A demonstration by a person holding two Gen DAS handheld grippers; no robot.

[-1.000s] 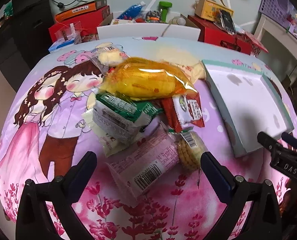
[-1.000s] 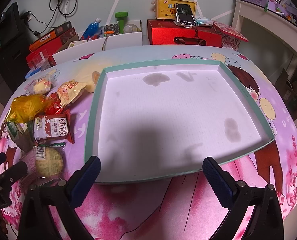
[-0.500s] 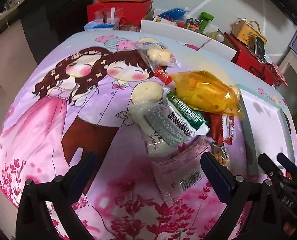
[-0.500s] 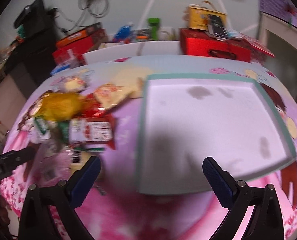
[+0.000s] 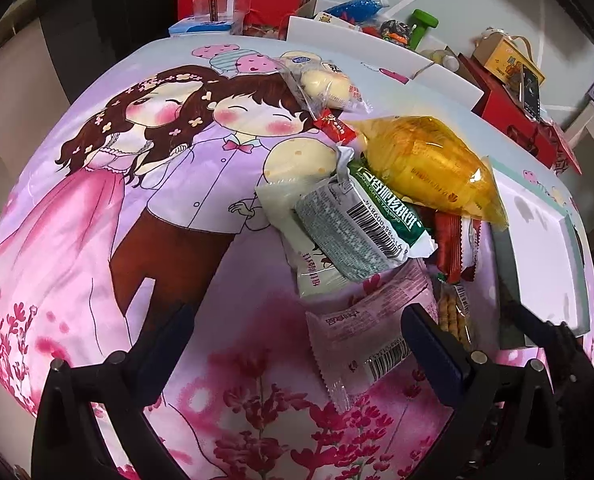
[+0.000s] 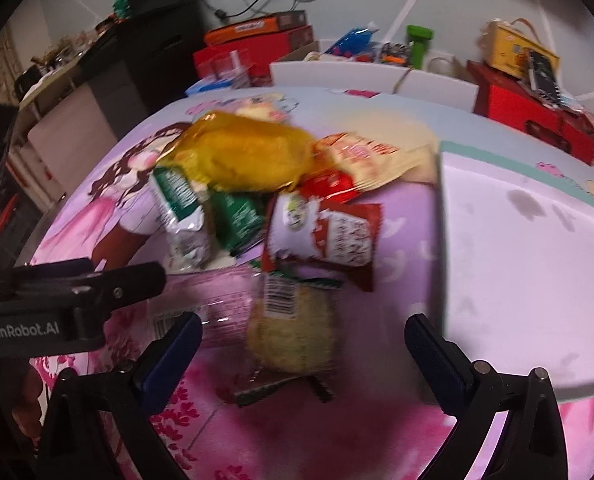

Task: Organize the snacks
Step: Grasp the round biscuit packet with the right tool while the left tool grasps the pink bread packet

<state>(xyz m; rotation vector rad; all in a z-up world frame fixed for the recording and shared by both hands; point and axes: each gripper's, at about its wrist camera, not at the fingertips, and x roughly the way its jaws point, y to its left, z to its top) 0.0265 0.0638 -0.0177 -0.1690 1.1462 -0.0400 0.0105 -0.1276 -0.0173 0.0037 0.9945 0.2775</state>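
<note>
Both jaws wide apart, nothing held. R gripper [image 6: 303,350]: round cracker pack [image 6: 291,330] between jaws, barcode end pointing away. L gripper [image 5: 297,344]: pink packet [image 5: 367,330] by R finger, long axis diagonal. "GenRobot.AI" on L body.

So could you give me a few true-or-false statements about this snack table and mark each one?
1. The tray already holds several snacks. False: nothing lies in it, and the snacks sit in a pile beside it.
2. The yellow bag rests on top of other packets. True.
3. The right gripper is clamped on the round biscuit pack. False: its fingers are spread wide and hold nothing.
4. The left gripper is open and holds nothing. True.
5. The pink packet lies nearest the left gripper. True.
</note>
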